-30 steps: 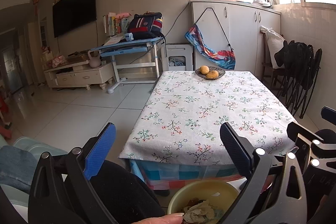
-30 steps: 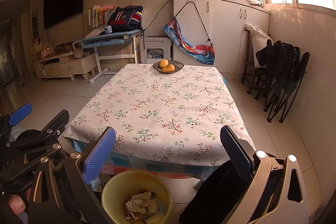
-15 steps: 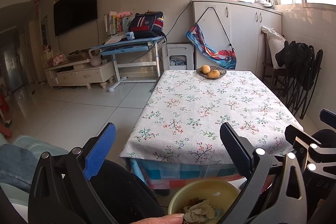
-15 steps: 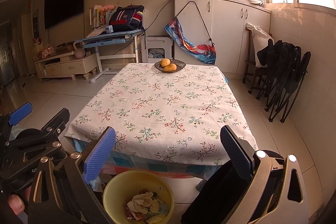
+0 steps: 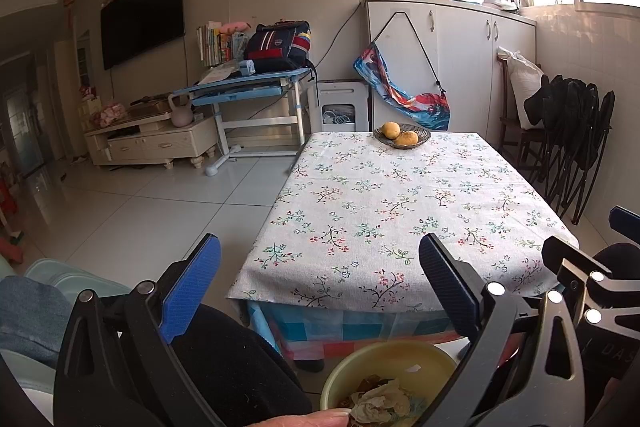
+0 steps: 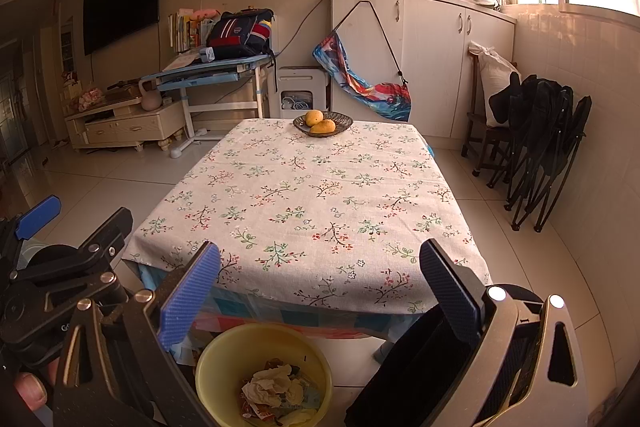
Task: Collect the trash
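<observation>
Trash fills our yellow bin, cut off at bottom centre; our left gripper and right gripper gape, holding nothing.

a lived-in home — wall television, flowered dining table, fruit bowl, school backpack on a desk.

Your yellow bin sits upright on the floor just before the table's near edge, holding crumpled paper trash and wrappers inside.
</observation>
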`<act>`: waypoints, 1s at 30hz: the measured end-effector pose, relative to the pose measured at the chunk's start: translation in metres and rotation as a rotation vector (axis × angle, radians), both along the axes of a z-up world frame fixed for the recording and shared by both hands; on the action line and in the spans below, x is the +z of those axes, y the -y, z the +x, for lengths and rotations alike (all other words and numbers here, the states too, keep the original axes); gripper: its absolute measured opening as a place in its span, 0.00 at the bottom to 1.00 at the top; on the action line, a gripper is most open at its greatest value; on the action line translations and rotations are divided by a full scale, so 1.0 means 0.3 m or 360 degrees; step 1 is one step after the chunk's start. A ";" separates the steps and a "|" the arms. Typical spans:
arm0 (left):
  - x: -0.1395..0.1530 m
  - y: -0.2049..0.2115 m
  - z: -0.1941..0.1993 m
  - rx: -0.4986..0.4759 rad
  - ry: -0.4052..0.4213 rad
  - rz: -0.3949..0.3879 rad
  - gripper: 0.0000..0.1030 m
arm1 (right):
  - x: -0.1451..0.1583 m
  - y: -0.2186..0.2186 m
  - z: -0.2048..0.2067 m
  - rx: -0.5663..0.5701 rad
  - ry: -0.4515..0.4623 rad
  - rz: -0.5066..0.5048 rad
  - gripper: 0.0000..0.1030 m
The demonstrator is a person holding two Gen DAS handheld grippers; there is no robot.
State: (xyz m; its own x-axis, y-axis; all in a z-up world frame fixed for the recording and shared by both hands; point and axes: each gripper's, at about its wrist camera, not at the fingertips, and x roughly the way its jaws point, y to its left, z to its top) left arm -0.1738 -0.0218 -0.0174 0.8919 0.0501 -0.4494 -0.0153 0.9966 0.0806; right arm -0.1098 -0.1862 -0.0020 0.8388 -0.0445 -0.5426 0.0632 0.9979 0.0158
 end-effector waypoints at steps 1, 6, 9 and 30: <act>0.000 0.000 0.000 0.0000 0.0000 -0.0001 0.93 | 0.000 0.000 0.000 0.0000 -0.0001 -0.0001 0.93; 0.001 0.000 0.000 -0.0001 0.0000 0.0000 0.93 | -0.002 0.000 0.001 0.0001 -0.0001 -0.0001 0.93; 0.001 0.000 0.000 -0.0001 0.0000 0.0001 0.93 | -0.003 -0.001 0.001 0.0000 -0.0002 -0.0002 0.93; -0.002 -0.003 0.000 0.0002 0.0001 -0.0003 0.93 | -0.017 -0.001 0.001 -0.0003 -0.0012 -0.0004 0.93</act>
